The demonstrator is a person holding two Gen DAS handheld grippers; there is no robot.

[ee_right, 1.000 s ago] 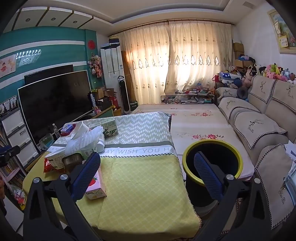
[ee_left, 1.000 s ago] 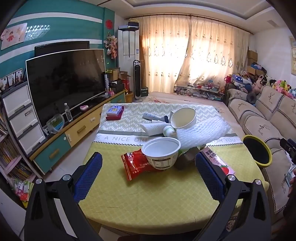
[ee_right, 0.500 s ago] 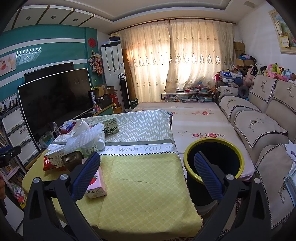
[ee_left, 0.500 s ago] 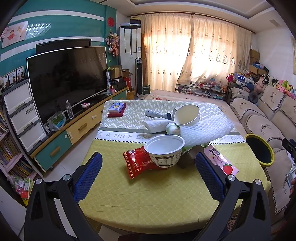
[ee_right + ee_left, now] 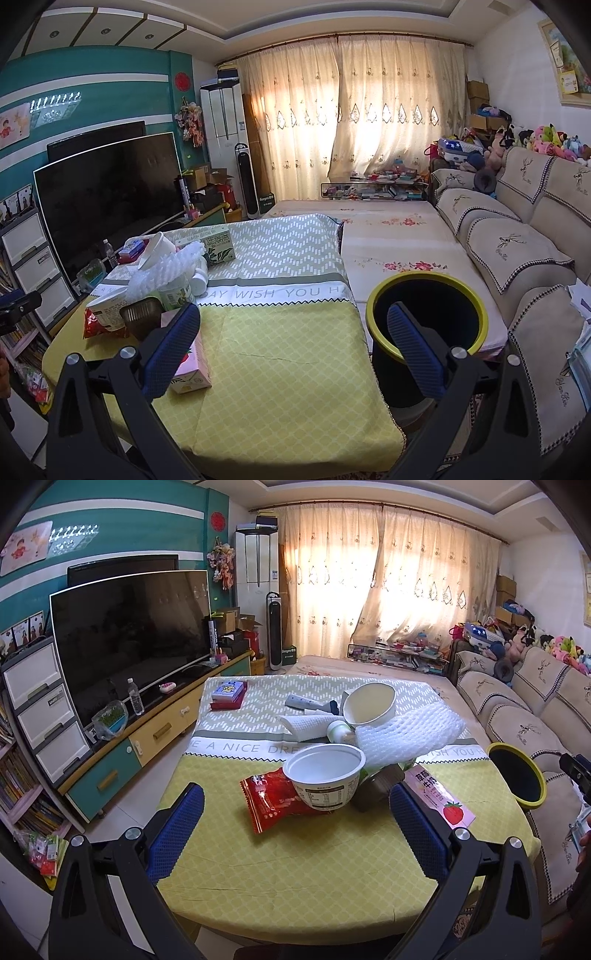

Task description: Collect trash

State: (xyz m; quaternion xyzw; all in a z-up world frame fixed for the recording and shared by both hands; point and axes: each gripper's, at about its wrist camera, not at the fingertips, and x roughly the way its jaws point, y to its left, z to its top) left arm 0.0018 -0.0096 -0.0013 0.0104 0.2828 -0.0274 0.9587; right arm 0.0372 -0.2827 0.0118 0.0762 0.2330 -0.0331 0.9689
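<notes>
Blue pads sit on both grippers; the left gripper (image 5: 295, 825) has its jaws wide apart with nothing in them, above the near edge of the desk (image 5: 295, 867); the right gripper (image 5: 291, 347) has its jaws wide apart too, holding nothing. Just past the left jaws lies the trash in a heap; a red snack bag (image 5: 275, 803) lies flat with a white paper bowl (image 5: 325, 775) resting on it; a brown cup (image 5: 376, 786) touches the bowl's right side; a pink strawberry milk box (image 5: 439, 799) lies beside that, close to the left gripper's right pad. Behind them a sheet of white foam wrap (image 5: 406, 731) drapes over a small white bottle (image 5: 338, 731) and a folded paper towel (image 5: 306, 725); a second white bowl (image 5: 369, 705) leans tipped on the pile. Farther back lies a small blue box (image 5: 229, 692). Off the desk's right side stands a black bin with a yellow rim (image 5: 424, 314), open at the top, next to the sofa (image 5: 517, 251); the right gripper's right pad blocks part of it. A big dark TV (image 5: 129, 635) stands at the far left.
</notes>
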